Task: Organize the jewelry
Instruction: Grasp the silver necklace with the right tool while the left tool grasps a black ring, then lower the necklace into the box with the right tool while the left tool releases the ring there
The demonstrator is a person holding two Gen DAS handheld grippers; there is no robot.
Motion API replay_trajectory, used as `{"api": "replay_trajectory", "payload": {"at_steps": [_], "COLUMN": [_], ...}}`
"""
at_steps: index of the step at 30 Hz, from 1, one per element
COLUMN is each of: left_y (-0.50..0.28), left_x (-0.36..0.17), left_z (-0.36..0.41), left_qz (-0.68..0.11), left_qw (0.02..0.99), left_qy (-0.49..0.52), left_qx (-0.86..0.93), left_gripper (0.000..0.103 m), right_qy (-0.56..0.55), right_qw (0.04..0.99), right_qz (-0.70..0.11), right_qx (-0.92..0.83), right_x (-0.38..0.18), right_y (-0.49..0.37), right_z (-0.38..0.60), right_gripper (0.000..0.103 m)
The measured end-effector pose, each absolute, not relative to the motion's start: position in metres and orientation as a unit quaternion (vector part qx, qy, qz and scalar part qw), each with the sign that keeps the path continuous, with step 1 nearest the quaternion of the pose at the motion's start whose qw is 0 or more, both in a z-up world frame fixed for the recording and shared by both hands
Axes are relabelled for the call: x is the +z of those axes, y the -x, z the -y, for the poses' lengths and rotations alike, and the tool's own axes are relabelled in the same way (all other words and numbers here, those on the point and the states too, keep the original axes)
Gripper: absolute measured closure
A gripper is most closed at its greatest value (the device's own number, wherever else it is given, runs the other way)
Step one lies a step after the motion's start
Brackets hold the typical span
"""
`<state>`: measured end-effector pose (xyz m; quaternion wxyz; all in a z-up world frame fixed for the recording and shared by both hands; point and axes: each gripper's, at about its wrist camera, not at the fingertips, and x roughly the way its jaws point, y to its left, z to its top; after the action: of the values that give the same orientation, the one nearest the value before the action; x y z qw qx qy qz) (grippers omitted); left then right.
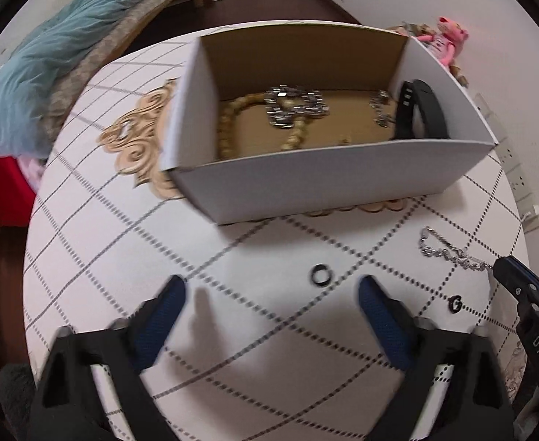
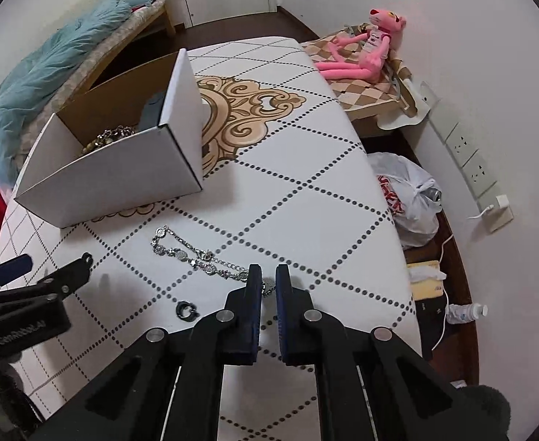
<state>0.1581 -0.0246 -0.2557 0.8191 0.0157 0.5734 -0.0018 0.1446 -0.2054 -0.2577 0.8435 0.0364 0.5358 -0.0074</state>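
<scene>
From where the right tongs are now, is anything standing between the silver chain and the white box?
Nothing visible lies between them. The silver chain rests on bare tablecloth before the white box, whose top is open. The right tongs are nearly shut at its end.

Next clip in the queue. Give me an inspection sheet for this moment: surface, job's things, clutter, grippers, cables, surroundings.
Surface: table under a white cloth with dotted diamond lines.
Job's things: open white box holding a bead strand, chains and a black band; silver bracelet, black ring and small black earring lie on the cloth.
Clutter: nothing seen on the table.
Grippers: left gripper open, empty; right gripper nearly closed at the bracelet's end, grip uncertain.
Cables: white charger cable off the table.
Surroundings: pink plush toy, plastic bag, blue blanket.
</scene>
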Motion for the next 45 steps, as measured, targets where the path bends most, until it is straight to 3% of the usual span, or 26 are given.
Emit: {"api": "replay_trajectory", "payload": {"at_steps": [1, 6, 7, 11, 36, 45], "left_y": [-0.158, -0.161, -0.162, -0.164, -0.158, -0.154], "left_x": [-0.257, -0.255, -0.254, -0.252, -0.237, -0.202], "left_z": [0.027, 0.035, 0.037, 0.038, 0.029, 0.024], "left_qz": [-0.575, -0.567, -0.566, -0.564, -0.549, -0.525], "left_qw": [0.818, 0.823, 0.824, 0.825, 0.835, 0.849], "left_qy": [-0.017, -0.01, -0.011, -0.01, 0.016, 0.023], "left_qx": [-0.005, -0.024, -0.026, -0.034, -0.046, -0.062], "left_gripper": [0.035, 0.064, 0.074, 0.09, 0.093, 0.093], "right_qy": [-0.036, -0.04, -0.04, -0.041, -0.049, -0.061], "right_qw": [0.843, 0.84, 0.84, 0.838, 0.853, 0.869], "right_qz": [-0.537, -0.54, -0.542, -0.543, -0.52, -0.49], "right_qx": [-0.009, -0.013, -0.013, -0.014, 0.009, 0.023], "right_x": [-0.258, -0.261, -0.262, -0.264, -0.241, -0.211], "right_y": [-0.146, -0.149, -0.15, -0.152, -0.157, -0.153], "right_z": [0.206, 0.21, 0.21, 0.209, 0.191, 0.193], "right_gripper": [0.095, 0.095, 0.095, 0.095, 0.095, 0.095]}}
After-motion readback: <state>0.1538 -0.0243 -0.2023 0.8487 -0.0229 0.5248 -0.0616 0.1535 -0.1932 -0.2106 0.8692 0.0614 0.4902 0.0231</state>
